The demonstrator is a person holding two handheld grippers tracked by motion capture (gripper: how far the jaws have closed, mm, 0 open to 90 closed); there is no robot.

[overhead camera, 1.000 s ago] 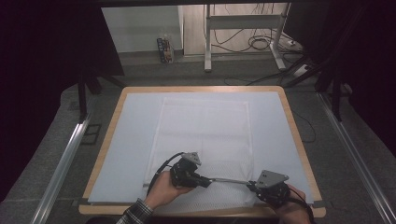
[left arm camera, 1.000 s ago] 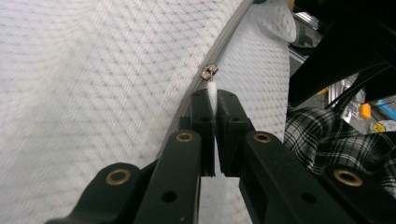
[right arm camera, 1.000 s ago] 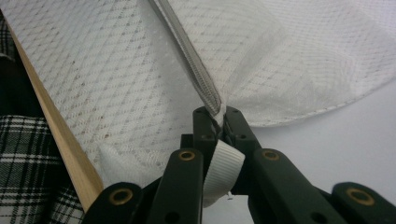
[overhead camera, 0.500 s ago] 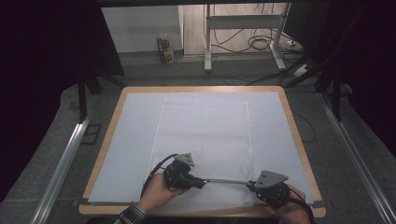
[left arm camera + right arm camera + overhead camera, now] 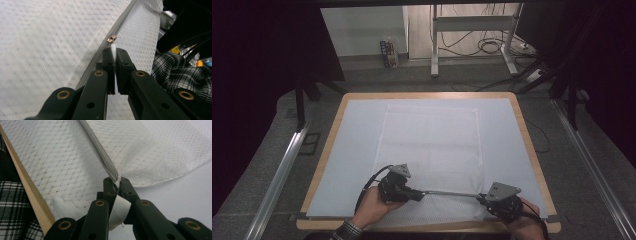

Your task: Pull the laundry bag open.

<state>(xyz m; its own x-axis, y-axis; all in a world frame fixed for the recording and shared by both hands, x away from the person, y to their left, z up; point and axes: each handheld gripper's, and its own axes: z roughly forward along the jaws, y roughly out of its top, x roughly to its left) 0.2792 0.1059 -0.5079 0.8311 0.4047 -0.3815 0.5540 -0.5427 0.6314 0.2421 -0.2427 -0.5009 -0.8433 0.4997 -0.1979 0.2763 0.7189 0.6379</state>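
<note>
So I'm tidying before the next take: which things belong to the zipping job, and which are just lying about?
In use:
white mesh bag
grey zipper
zipper pull, in the left claw
bag's end tab, in the right claw

Lying about:
small carton
floor cables

Table (image 5: 327, 150): centre of the high view, its near edge along the bottom of the frame.
Mesh bag (image 5: 429, 145): lies flat on the table, in the middle, reaching from the upper part of the table down to its near edge.
Zipper (image 5: 449, 192): runs left to right across the bag's lower part, between the two grippers.
Left gripper (image 5: 416, 193): lower centre-left, at the zipper's left end, jaws pinched on the zipper pull (image 5: 113, 48).
Right gripper (image 5: 482, 197): lower right, at the zipper's right end, clamped on the bag's corner tab (image 5: 118, 211).
Stand legs (image 5: 434, 45) and cables (image 5: 492, 47): on the floor behind the table, top of frame.
</note>
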